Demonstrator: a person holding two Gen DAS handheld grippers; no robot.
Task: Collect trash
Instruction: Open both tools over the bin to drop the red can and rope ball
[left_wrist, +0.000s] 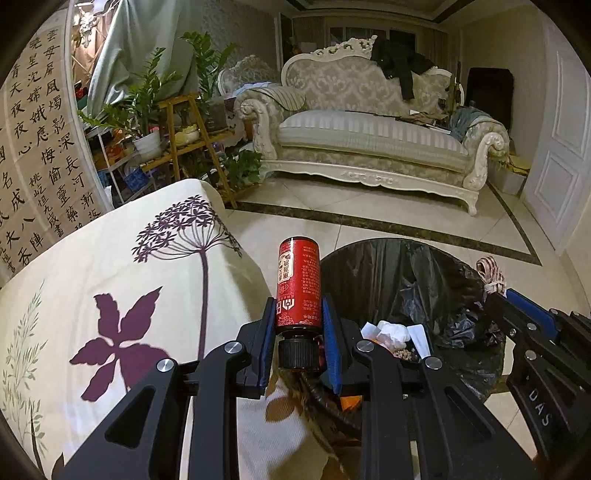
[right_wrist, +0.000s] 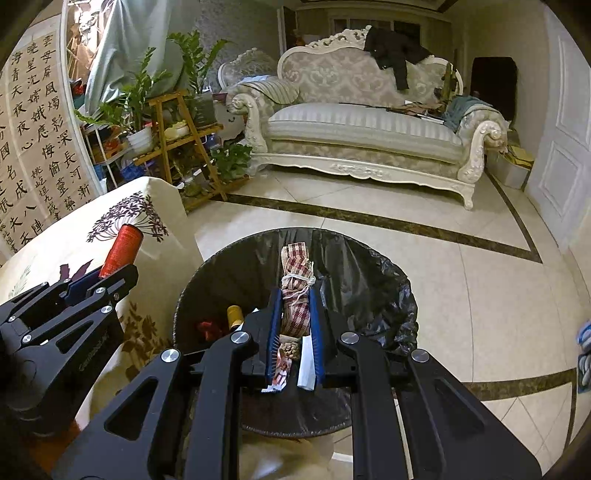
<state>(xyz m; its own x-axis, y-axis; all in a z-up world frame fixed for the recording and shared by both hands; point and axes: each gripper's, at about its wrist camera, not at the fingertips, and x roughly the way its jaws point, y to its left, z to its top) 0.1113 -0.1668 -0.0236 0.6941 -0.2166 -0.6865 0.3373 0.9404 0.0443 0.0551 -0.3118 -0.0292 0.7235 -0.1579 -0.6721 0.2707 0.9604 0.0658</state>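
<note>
My left gripper (left_wrist: 298, 314) is shut on a red bottle (left_wrist: 298, 282) with a black cap, held at the left rim of the round trash bin (left_wrist: 406, 266) with a black liner. The bottle also shows in the right wrist view (right_wrist: 122, 251). My right gripper (right_wrist: 295, 314) is shut on a rolled red-checked cloth bundle (right_wrist: 295, 291) tied with white string, held over the bin (right_wrist: 362, 258). The bundle's tip shows in the left wrist view (left_wrist: 489, 273). Crumpled paper (left_wrist: 391, 330) and other trash lie in the bin.
A table with a cream floral cloth (left_wrist: 110, 295) stands left of the bin. Tiled floor (right_wrist: 443, 266) lies beyond, with a white sofa (left_wrist: 369, 136) at the back, plant stands (left_wrist: 184, 129) at the back left and a white door (left_wrist: 561, 166) at right.
</note>
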